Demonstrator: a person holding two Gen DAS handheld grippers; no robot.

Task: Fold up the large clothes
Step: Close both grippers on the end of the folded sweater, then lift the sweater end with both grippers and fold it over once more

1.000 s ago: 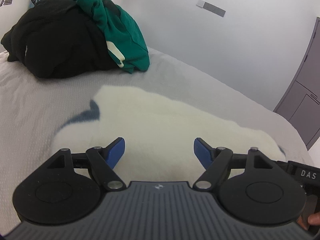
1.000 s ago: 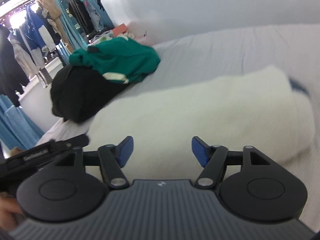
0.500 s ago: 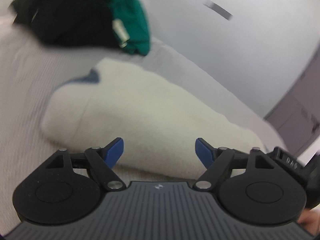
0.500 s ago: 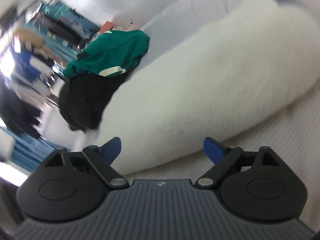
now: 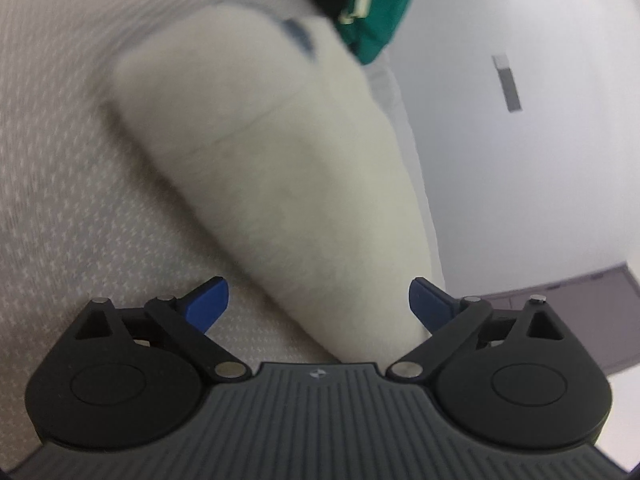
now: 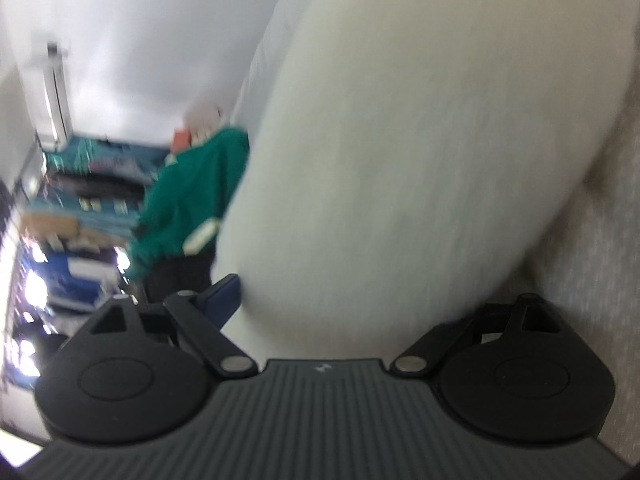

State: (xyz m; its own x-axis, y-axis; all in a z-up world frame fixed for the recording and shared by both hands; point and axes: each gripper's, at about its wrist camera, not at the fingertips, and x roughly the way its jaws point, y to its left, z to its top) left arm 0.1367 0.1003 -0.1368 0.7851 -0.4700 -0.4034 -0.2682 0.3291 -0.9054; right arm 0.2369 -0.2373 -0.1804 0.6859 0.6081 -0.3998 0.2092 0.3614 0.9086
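The cream fleece garment (image 5: 280,168) lies folded in a long band on the grey bed (image 5: 60,160), ready for another fold — so the left hand-held gripper (image 5: 318,304) and right hand-held gripper (image 6: 344,300), jaws just widened, straddle its near edge ungripped, clear of the green garment (image 6: 188,200).

A bed (image 5: 60,184) with a pale grey, finely patterned textured cover fills the near ground, and behind it rises a plain white wall (image 5: 520,200) bearing a small grey rectangular plate (image 5: 507,83). At the right edge of the left wrist view a grey-mauve panelled door or cabinet front (image 5: 580,312) meets the wall. In the tilted, blurred right wrist view, the far side of the room shows teal curtains or panels (image 6: 96,152) and bright glare (image 6: 32,288) at the left.
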